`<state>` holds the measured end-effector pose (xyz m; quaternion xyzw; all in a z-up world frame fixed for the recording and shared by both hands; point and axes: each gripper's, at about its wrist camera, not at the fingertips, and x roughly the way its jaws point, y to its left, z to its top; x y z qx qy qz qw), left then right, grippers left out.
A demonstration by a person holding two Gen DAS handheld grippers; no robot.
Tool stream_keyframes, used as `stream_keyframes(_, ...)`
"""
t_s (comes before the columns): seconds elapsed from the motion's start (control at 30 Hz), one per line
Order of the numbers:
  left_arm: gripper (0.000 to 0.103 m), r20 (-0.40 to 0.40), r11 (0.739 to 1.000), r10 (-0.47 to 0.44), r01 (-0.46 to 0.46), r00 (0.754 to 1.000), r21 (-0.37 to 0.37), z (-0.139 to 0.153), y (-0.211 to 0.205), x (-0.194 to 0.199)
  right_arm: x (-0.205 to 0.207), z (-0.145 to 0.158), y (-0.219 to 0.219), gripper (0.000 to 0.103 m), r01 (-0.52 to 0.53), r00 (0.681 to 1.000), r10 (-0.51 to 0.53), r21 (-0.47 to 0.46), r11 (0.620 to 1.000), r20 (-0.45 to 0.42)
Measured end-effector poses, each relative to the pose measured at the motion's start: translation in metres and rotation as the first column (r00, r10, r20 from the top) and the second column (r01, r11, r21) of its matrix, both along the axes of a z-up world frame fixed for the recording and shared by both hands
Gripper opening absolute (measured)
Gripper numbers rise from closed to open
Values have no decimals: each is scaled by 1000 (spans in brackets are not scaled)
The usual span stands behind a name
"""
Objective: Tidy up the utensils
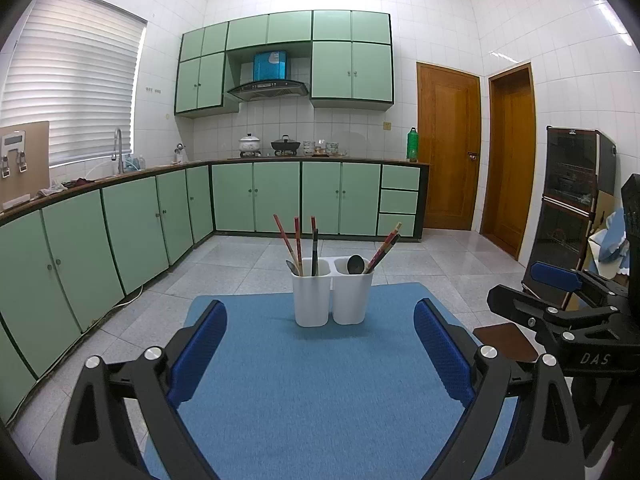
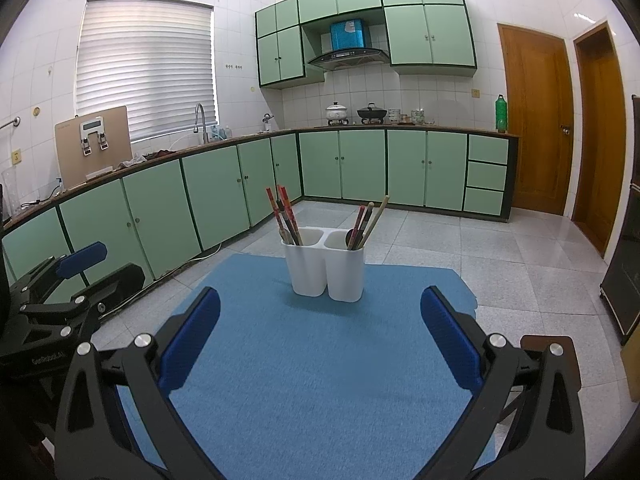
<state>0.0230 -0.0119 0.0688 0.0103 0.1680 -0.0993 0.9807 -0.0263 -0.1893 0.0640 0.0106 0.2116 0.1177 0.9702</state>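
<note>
A white two-compartment utensil holder stands at the far end of a blue mat. Its left cup holds red and dark chopsticks and a spoon. Its right cup holds a dark spoon and more chopsticks. My left gripper is open and empty, well short of the holder. My right gripper is open and empty too, beside the left one; it also shows in the left wrist view.
The mat lies on a small brown table over a tiled floor. Green cabinets run along the left and back walls. A dark cabinet stands at the right. Two wooden doors are at the back right.
</note>
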Motion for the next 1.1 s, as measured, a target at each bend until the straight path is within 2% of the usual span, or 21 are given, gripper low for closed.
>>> stream_keyframes(1.1, 93, -2, 1000, 1, -1, 1000, 0, 2, 3, -1, 2, 3, 1, 97, -1, 1000, 1, 2, 1000, -6)
